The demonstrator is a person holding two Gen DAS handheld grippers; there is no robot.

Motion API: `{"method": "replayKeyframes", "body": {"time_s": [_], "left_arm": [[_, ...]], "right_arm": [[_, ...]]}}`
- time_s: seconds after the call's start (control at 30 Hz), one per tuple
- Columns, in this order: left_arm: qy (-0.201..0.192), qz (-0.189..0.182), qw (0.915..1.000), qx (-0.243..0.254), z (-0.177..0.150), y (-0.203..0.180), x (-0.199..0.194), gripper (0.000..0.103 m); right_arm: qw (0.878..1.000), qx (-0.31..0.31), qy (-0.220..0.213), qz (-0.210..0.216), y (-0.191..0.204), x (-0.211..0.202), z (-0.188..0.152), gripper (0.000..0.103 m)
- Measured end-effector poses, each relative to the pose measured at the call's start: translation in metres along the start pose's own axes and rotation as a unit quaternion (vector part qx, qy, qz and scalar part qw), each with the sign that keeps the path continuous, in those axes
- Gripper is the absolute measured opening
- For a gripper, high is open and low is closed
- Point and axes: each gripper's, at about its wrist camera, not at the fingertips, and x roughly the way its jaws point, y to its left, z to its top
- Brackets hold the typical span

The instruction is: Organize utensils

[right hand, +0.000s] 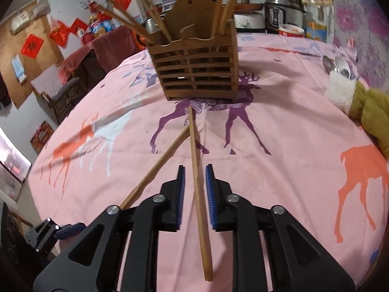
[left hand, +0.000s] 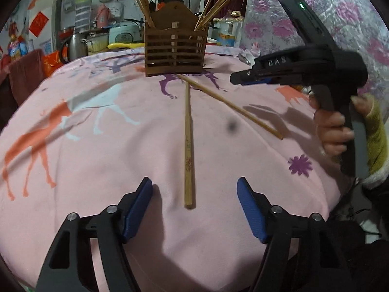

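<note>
A brown slatted wooden holder [left hand: 176, 48] with several chopsticks stands on the pink deer-print cloth; it also shows in the right wrist view [right hand: 197, 70]. Two loose chopsticks lie in front of it. One [left hand: 188, 143] points toward my left gripper [left hand: 194, 194], which is open just behind its near end. The other chopstick [left hand: 231, 104] lies slanted to the right. In the right wrist view this chopstick [right hand: 198, 182] runs between the narrowly parted blue pads of my right gripper [right hand: 195, 189], which are not clamped on it. The first chopstick [right hand: 158, 168] lies to the left.
Metal spoons [right hand: 338, 67] lie at the table's far right by a floral foil wall. Bottles, a kettle [left hand: 76, 46] and a rice cooker [right hand: 282, 12] crowd the back edge. A sleeved hand [left hand: 340, 131] holds the right gripper's handle.
</note>
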Motion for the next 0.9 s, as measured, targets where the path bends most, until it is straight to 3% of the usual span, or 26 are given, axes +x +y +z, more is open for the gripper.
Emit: {"method": "replayKeyframes", "body": {"time_s": [0.03, 0.07, 0.13, 0.17, 0.23, 0.6, 0.9], "left_arm": [[0.000, -0.005, 1.0000, -0.004, 0.002, 0.002, 0.001, 0.063], [-0.001, -0.008, 0.9999, -0.007, 0.005, 0.005, 0.003, 0.053], [0.002, -0.018, 0.9998, -0.012, 0.010, 0.009, 0.008, 0.018], [0.006, -0.023, 0.9995, -0.020, 0.011, 0.010, 0.011, 0.007], [0.009, -0.038, 0.9985, -0.038, 0.012, 0.018, 0.011, 0.006], [0.000, -0.015, 0.9968, -0.079, 0.025, 0.055, -0.003, 0.006], [-0.001, -0.030, 0.9950, -0.095, 0.026, 0.068, -0.005, 0.006]], "right_arm": [[1.000, 0.003, 0.000, 0.001, -0.001, 0.001, 0.000, 0.022], [1.000, 0.006, 0.000, 0.001, -0.003, 0.002, 0.001, 0.022], [1.000, 0.009, 0.001, 0.003, -0.005, 0.005, 0.004, 0.022], [1.000, 0.006, 0.001, 0.001, -0.005, 0.007, 0.007, 0.022], [1.000, -0.003, 0.006, -0.004, -0.004, 0.015, 0.016, 0.022], [0.995, -0.085, 0.046, -0.032, 0.041, 0.084, 0.068, 0.022], [0.990, -0.089, 0.072, -0.079, 0.039, 0.113, 0.071, 0.022]]}}
